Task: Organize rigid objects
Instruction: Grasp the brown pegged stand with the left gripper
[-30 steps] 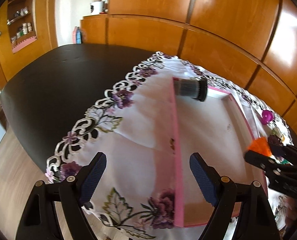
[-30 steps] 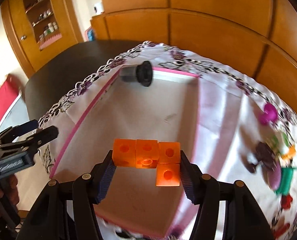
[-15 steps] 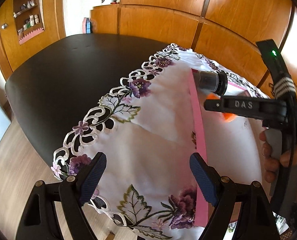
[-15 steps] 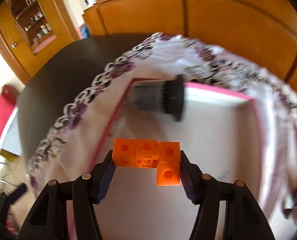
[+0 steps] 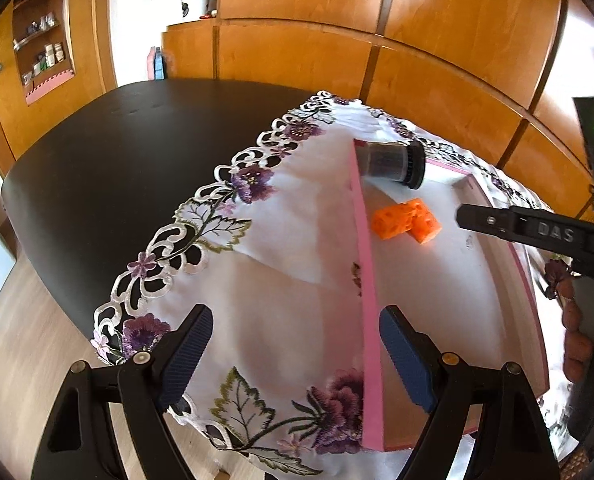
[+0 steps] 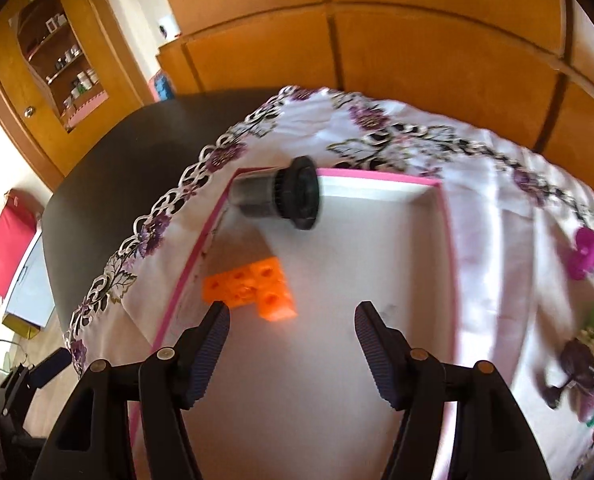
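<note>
- My right gripper (image 6: 291,322): jaws opening, nothing between the pads; angled down over the pink-rimmed tray (image 6: 381,179).
- Orange block piece (image 6: 251,286) (L-shaped, holes on its faces): lies on the tray floor, just past my left-side pad, not touching either pad. Close to the tray's left wall.
- Same piece in left wrist view (image 5: 407,223): inside tray, just beside the pink wall, near the far corner.
- Dark cylinder w/ black ribbed cap (image 6: 277,198): on its side in the tray's far-left corner, apart from the orange piece.
- My left gripper (image 5: 297,354): jaws wide apart, empty. Hangs above the embroidered tablecloth (image 5: 233,264) at the near edge; right-side pad sits just beside the tray's pink wall (image 5: 367,280).
- Tablecloth covers part of a dark table (image 5: 117,152).
- Misc small toys at right of the tray on the cloth: magenta item (image 6: 587,254), purple/green cluster (image 6: 589,376). Blurred, can't ID further.
- Wood-panel cabinets (image 5: 437,20) behind the table.
</note>
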The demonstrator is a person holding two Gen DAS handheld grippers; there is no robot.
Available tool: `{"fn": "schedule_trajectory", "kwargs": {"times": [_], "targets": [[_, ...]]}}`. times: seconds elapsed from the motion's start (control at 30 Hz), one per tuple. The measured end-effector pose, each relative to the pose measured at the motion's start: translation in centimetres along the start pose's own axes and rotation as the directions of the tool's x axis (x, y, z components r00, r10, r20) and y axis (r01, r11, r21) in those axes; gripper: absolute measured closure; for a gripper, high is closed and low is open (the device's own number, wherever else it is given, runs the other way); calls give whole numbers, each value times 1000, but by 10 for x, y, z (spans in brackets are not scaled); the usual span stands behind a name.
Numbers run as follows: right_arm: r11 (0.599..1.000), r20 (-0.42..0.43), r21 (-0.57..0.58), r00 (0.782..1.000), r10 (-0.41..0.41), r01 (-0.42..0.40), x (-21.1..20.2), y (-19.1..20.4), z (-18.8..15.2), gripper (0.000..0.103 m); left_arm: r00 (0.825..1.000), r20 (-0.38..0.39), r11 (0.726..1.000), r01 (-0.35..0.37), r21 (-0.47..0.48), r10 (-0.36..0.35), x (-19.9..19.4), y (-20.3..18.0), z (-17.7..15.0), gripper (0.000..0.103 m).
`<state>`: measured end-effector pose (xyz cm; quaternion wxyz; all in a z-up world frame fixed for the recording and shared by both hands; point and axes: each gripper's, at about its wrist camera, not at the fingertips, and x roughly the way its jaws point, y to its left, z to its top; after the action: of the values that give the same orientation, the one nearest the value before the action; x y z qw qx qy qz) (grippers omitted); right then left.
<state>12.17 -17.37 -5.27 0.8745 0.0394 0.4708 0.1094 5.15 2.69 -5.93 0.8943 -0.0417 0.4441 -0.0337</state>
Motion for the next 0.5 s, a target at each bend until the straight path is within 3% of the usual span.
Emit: {"fn": "schedule_trajectory", "kwargs": {"times": [0.3,0.5], "targets": [[995,80,-27,992,-96,99,-52,-24,-25,37,1000,8,999,9,53,-10,-10,-19,-3,17],[982,118,32,975,-190,188,-90,-72,-47,37,999,24,993,45,105,-47,-19,-38,-1,18]]}}
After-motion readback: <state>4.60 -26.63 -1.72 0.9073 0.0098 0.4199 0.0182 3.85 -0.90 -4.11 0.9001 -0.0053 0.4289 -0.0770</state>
